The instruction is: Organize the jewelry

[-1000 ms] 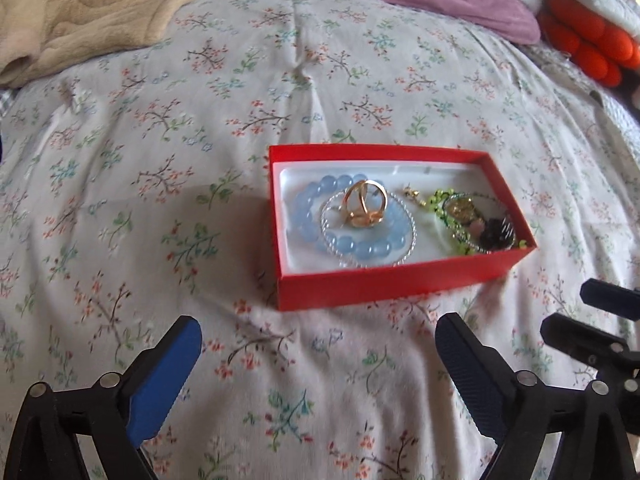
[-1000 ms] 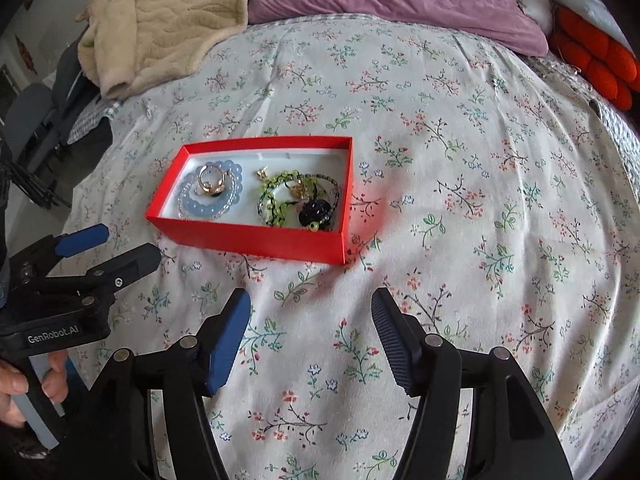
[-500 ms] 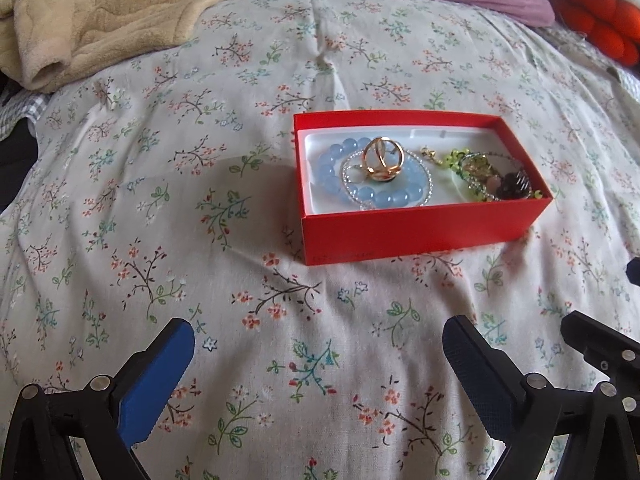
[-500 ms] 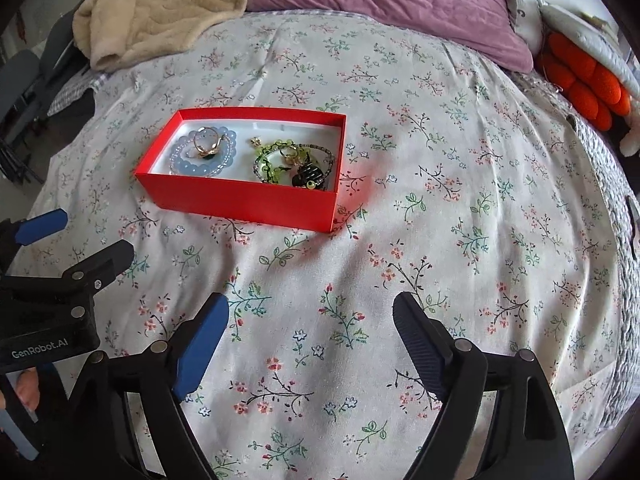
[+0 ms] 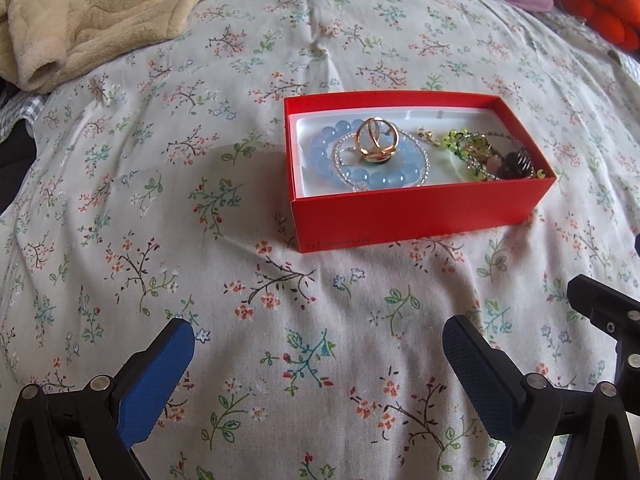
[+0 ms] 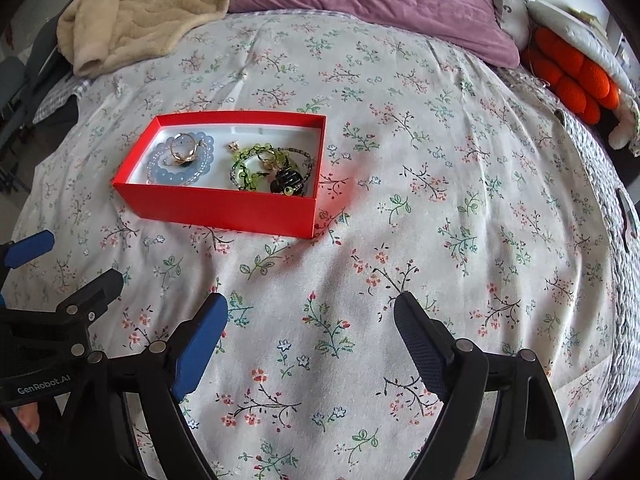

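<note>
A red box (image 5: 416,210) sits on the flower-print bed (image 5: 200,240), well ahead of both tools. Inside it, a gold ring (image 5: 376,142) rests on a blue bead bracelet (image 5: 332,160) at the left end, and a tangle of green and dark beads (image 5: 488,154) fills the right end. The left hand-held gripper (image 5: 318,338) and the right hand-held gripper (image 6: 310,312) each hover with their 2 fingers spread wide apart, holding nothing.

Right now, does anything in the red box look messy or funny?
Yes. At the right end of the red box, the green bead bracelet, a thin chain and a black charm are heaped together, looking tangled. The blue bracelet lies neatly.
</note>
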{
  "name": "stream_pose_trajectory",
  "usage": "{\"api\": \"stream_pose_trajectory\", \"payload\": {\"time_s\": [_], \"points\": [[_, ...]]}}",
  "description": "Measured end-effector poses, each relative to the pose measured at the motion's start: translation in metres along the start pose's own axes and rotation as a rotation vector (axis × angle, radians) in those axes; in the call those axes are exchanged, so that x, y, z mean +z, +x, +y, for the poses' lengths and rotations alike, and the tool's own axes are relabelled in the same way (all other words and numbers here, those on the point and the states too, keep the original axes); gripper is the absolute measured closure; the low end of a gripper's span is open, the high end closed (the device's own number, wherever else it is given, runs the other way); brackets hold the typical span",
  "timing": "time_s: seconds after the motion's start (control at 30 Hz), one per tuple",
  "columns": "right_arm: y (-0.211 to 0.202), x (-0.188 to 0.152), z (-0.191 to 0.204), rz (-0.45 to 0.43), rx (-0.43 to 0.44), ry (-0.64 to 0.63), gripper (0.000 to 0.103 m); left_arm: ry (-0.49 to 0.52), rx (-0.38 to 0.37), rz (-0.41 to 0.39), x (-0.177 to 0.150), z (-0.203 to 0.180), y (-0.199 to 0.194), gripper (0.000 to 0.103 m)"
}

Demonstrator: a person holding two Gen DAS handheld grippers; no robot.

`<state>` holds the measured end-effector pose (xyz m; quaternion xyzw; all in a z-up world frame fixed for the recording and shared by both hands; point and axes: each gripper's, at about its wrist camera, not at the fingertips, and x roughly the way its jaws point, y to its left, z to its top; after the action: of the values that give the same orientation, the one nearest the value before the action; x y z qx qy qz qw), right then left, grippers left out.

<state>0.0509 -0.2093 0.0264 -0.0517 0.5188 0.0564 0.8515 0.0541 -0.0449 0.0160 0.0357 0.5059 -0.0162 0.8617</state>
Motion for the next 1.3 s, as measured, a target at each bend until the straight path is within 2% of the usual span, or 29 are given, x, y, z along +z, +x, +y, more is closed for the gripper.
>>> {"api": "stream_pose_trajectory", "payload": {"time_s": [1.3], "points": [[0.0059,-0.0018,-0.0006,0.017,0.003,0.009,0.016,0.018,0.006,0.016,-0.0031,-0.0038,0.0056,0.001]]}}
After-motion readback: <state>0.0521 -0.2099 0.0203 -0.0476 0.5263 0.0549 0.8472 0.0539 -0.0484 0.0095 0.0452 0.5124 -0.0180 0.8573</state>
